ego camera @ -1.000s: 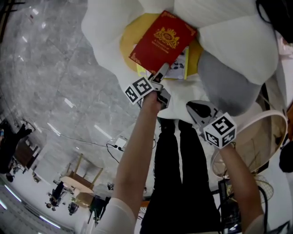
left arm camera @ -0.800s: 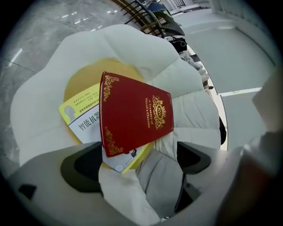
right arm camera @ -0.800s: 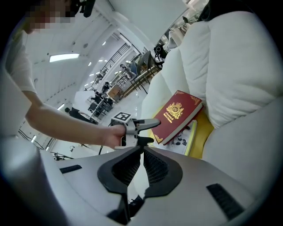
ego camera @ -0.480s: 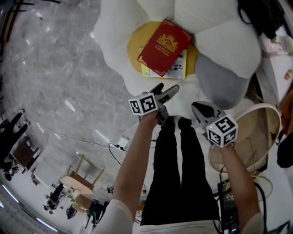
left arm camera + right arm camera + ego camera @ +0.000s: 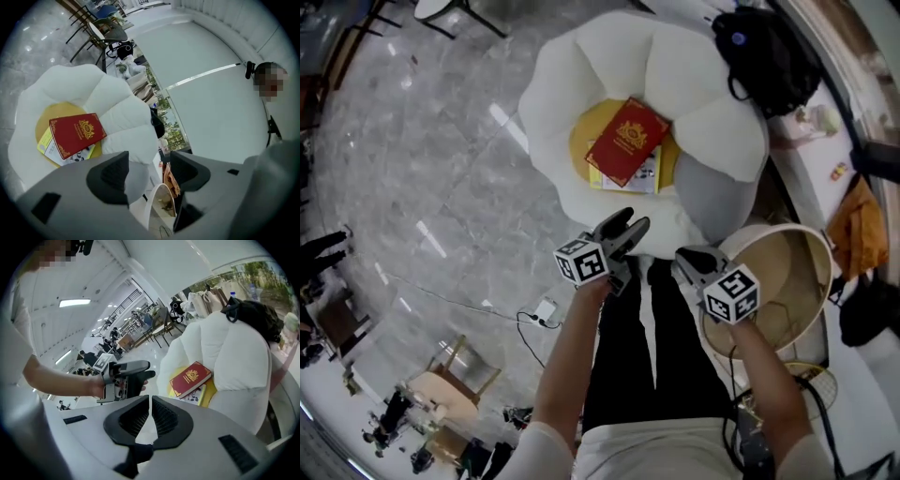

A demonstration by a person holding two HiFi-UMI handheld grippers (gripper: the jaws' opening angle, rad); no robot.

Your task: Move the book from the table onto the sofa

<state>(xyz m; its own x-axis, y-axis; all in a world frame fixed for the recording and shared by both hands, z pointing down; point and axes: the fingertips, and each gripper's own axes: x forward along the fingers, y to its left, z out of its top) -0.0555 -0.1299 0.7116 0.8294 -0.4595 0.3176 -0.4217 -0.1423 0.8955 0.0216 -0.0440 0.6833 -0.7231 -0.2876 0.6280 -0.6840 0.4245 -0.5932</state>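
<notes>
The red book with a gold crest lies flat on the yellow centre of the white flower-shaped sofa, on top of a pale magazine. My left gripper hangs above the sofa's near edge, apart from the book. Its jaws have just been closing and stand open with nothing between them. The left gripper view shows the book down to the left of the jaws. My right gripper is shut and empty beside the left one. In its view the book lies ahead past the jaws.
A black bag sits on the sofa's right petal and a grey cushion lies at its near right. A round white-rimmed basket stands to the right. A cable and adapter lie on the marble floor. Chairs stand beyond.
The left gripper has let go of the book's near corner and drawn back. Both grippers have risen away from the sofa, which looks smaller. The book stays where it lay.
</notes>
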